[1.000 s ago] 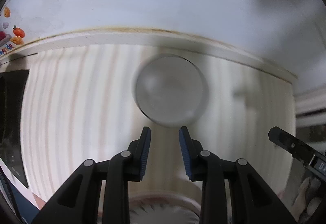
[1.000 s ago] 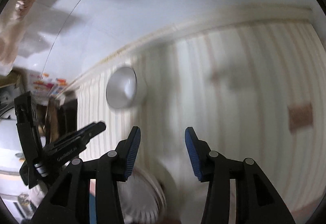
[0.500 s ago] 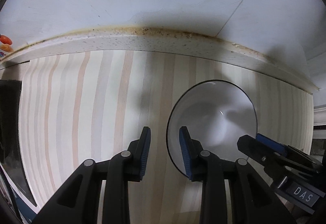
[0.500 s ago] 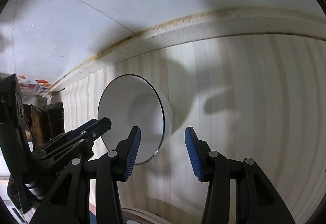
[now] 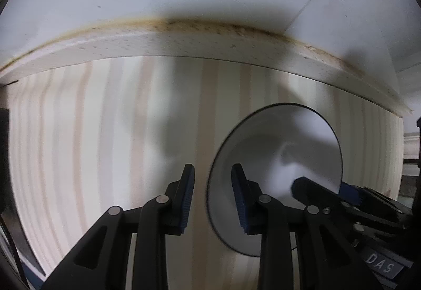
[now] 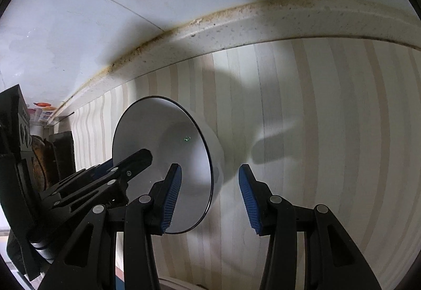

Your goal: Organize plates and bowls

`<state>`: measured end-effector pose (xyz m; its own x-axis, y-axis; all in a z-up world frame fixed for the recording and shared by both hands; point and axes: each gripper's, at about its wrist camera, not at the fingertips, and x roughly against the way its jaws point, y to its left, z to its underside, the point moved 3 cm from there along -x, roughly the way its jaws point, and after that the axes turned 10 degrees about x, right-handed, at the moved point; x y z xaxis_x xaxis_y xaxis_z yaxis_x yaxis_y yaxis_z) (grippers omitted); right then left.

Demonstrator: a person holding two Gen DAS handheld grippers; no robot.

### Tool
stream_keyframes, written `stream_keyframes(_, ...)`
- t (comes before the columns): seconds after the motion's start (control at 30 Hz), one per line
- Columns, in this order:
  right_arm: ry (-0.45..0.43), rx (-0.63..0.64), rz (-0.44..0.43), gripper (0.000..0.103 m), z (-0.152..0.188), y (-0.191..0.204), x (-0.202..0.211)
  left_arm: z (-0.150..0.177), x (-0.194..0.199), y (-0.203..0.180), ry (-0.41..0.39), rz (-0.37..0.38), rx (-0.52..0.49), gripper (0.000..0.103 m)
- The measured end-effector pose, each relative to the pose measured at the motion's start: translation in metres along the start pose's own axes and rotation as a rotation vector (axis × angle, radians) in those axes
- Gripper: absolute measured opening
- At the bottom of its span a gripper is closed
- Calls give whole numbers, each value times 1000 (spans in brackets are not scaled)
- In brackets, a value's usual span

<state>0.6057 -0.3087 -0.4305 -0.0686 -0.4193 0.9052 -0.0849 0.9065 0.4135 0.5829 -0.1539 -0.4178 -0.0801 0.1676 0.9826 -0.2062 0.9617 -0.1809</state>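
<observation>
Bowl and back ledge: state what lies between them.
Only bare striped mat, partly shadowed, between bowl and ledge; clearest in the right wrist view.

The white bowl (image 6: pixel 184 137) looks like glazed ceramic, smooth and glossy, with a thin dark rim line. The counter (image 6: pixel 329 118) is covered in a matt striped mat in cream and beige; its raised back edge (image 6: pixel 263 24) is speckled stone, stained brown along the seam. Each hand-held gripper (image 5: pixel 212 200) is matt black plastic with ribbed blue pads.
</observation>
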Motion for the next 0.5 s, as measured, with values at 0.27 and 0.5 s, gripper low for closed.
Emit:
stream_keyframes(0.27,-9,45,39,23,1,7,-5,2,4,-5,-15,34,8,24)
stream_keyframes(0.5,-18,55,40,23,6,11,5,9,22,-14,-54,23,-14,24)
